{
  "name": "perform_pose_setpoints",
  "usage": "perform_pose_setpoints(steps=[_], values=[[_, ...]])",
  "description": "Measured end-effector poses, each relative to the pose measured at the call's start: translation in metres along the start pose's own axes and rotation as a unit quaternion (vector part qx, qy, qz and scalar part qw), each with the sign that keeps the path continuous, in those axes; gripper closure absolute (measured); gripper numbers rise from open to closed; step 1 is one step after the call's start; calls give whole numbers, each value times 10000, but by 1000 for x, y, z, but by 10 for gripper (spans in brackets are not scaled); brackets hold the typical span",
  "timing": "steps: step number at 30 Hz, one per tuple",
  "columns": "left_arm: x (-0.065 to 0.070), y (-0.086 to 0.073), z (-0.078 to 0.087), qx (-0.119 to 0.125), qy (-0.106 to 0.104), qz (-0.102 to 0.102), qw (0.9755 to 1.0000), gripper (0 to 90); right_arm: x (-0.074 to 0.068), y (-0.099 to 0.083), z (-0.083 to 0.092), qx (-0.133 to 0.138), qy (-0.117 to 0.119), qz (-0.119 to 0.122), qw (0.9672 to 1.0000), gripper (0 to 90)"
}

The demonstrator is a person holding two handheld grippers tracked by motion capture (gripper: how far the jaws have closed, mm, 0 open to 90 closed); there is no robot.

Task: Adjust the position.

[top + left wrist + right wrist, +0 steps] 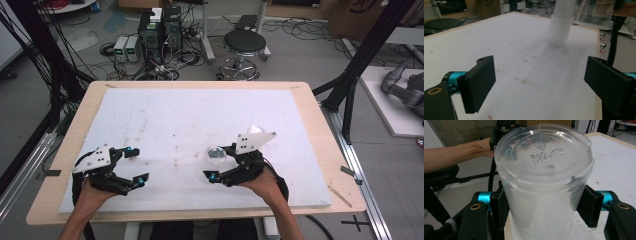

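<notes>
Cups point(544, 192), a clear nested stack, sit clamped bottom-up between the pads of our right tongs point(218, 164) at lower centre-right of the high view, held over the white counter point(190, 115). Our left tongs point(135, 166), at lower left of that view, stand wide apart with nothing between them. We judge the main risk is the slick, thin plastic: squeeze too hard and the wall buckles, too lightly and the stack slips or an inner cup drops free.

The blurred stack of clear cups point(560, 23) is cut off by the left gripper view's top edge.
</notes>
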State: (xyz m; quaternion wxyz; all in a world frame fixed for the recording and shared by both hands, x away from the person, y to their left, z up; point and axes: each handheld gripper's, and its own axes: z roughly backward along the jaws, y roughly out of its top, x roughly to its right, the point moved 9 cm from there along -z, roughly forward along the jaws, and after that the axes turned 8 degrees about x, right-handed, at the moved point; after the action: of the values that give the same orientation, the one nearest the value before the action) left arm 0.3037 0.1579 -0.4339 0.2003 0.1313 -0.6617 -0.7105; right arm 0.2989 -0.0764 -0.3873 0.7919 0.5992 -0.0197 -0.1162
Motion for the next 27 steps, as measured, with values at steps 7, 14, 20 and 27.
perform_pose_setpoints(steps=[7,14,20,27], values=[[30,15,-33,61,-940,-108,9955,92,-6,5,-5,-13,199,35,9998,359],[55,26,-73,178,-1454,-125,9891,91,-11,8,-10,-23,325,88,9994,359],[71,32,-97,160,-1743,-208,9844,91,-11,9,-9,1,339,93,9994,359],[79,29,-111,158,-1843,-224,9825,92,-11,11,-7,61,345,135,9993,359]])
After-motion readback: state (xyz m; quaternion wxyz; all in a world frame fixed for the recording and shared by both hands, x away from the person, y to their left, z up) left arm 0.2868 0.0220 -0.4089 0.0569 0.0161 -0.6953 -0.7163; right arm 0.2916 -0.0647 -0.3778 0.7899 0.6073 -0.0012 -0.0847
